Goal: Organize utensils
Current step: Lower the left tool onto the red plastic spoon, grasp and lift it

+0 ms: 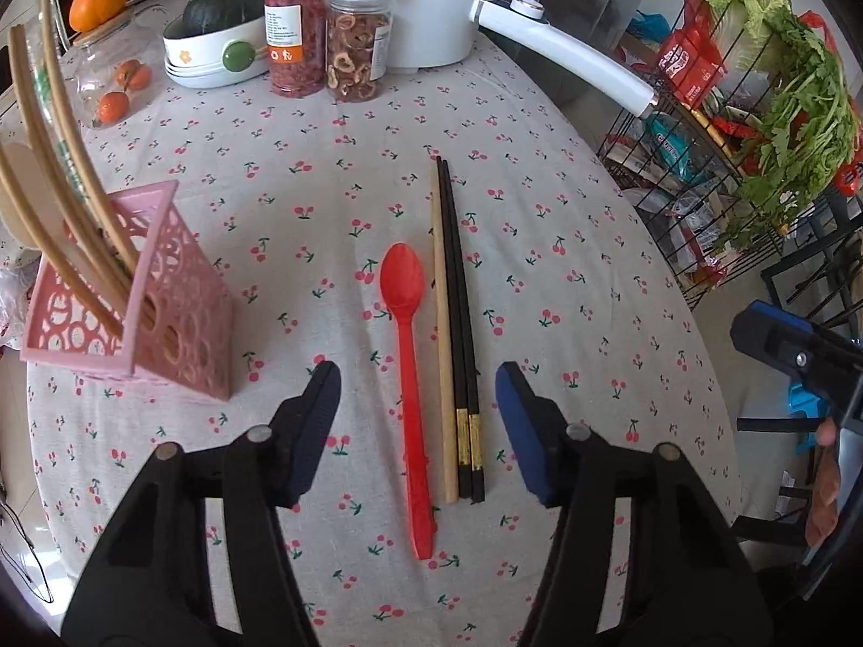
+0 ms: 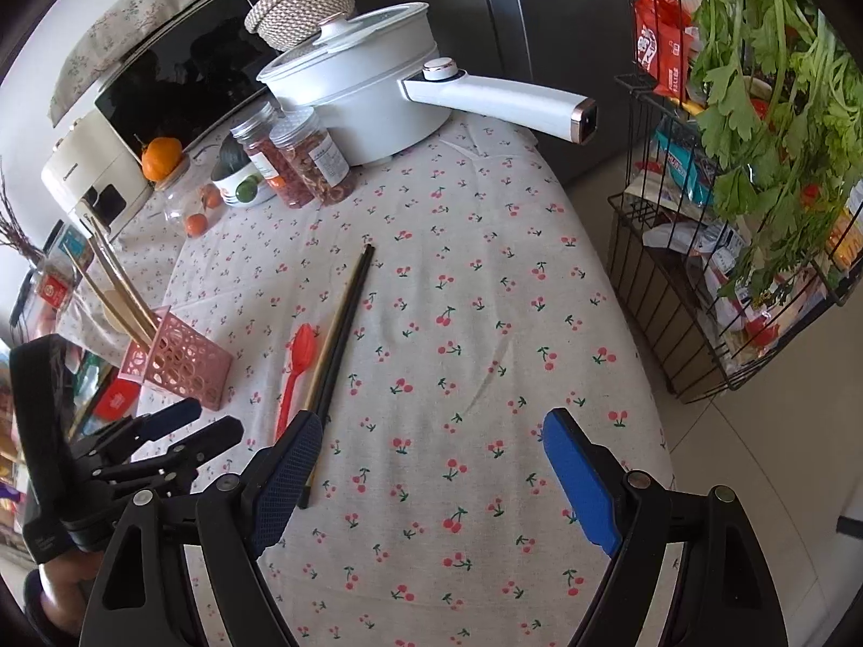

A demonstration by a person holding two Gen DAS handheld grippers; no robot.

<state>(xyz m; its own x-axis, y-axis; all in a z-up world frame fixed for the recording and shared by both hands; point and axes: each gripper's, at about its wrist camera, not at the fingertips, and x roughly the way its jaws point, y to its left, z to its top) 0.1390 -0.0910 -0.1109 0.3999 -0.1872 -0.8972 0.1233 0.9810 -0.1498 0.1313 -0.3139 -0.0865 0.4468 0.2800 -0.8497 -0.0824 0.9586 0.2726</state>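
Straddling the utensils at lower centre, the left tool stands half open, holding nothing; the right tool hangs wide and empty. On the table, one pink holder waits mid-left for one red spoon, two black chopsticks and one wooden chopstick, aligned for picking.

table, cherry cloth | red spoon, chopsticks, pink holder, jars, pot

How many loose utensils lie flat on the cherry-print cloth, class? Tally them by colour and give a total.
Red: 1, the red spoon
Tan wood: 1, the wooden chopstick
Black: 2, the black chopsticks
Total: 4
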